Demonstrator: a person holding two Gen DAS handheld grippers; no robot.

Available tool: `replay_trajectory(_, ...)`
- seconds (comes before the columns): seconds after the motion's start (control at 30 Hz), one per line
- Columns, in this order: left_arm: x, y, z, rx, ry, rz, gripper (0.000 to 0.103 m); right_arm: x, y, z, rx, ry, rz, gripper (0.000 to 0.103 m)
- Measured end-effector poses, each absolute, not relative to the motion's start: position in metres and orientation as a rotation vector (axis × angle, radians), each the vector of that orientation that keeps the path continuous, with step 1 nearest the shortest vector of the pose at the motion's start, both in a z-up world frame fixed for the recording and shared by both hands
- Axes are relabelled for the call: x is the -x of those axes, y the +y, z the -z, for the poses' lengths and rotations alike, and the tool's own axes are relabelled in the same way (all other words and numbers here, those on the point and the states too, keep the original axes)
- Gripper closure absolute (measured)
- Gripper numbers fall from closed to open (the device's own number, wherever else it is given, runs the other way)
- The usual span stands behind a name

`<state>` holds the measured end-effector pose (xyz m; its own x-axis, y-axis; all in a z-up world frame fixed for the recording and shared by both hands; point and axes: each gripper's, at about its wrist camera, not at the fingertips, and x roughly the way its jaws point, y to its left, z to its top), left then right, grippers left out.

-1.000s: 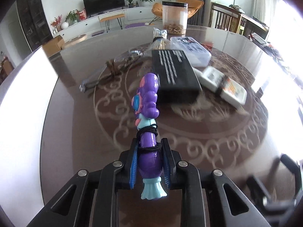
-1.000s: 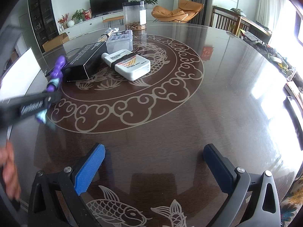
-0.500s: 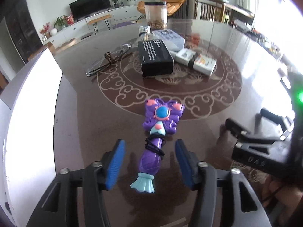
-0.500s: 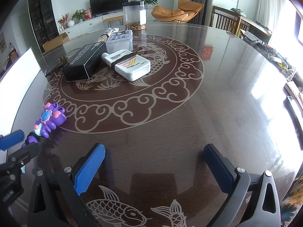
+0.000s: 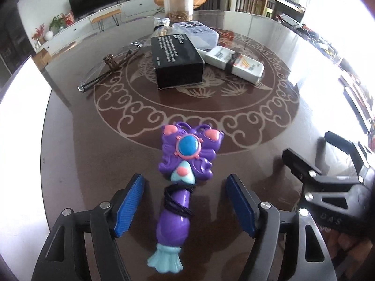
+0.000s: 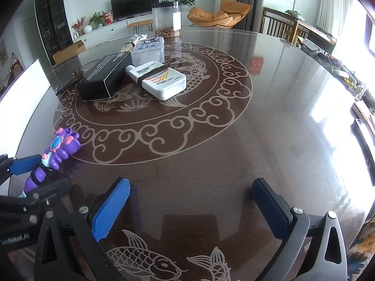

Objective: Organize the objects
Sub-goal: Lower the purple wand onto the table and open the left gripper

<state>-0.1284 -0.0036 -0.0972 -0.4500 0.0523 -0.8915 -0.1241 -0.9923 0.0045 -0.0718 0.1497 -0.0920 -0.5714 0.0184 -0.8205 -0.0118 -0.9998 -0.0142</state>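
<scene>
A purple toy wand (image 5: pixel 181 180) with a blue gem and a teal end lies flat on the dark round table (image 5: pixel 93 152). My left gripper (image 5: pixel 185 205) is open, with one blue pad on each side of the wand's handle, not touching it. The wand also shows in the right wrist view (image 6: pixel 55 154) at the far left. My right gripper (image 6: pixel 191 207) is open and empty above the table's near edge. A black box (image 5: pixel 175 59), a white bottle (image 5: pixel 234 64) and a clear lidded box (image 5: pixel 195 35) lie together further back.
A tall clear jar (image 5: pixel 178 3) stands at the far edge. A transparent bag with dark sticks (image 5: pixel 110 66) lies left of the black box. A white panel (image 5: pixel 21 140) runs along the table's left side. The right gripper's body (image 5: pixel 328 187) is close on the right.
My left gripper carried the wand down to the table, let it go and opened wide around it. The right gripper has stayed still.
</scene>
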Motion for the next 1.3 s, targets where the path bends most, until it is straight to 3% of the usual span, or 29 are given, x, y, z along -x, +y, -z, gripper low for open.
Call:
replay_trajectory(0.3, 0.131, -0.027, 0.102, 1.581, 0.02, -2.707, 0.015, 0.072, 0.149, 0.092, 1.446, -0.012, -2.77, 0.0)
replay_trajectory(0.43, 0.13, -0.034, 0.106, 1.583, -0.016, -2.752, 0.0, 0.072, 0.149, 0.092, 1.446, -0.012, -2.77, 0.0)
replay_trajectory(1.3, 0.126, -0.034, 0.109, 1.48, -0.02, -2.811, 0.0, 0.072, 0.156, 0.089, 1.449, 0.025, -2.787, 0.0)
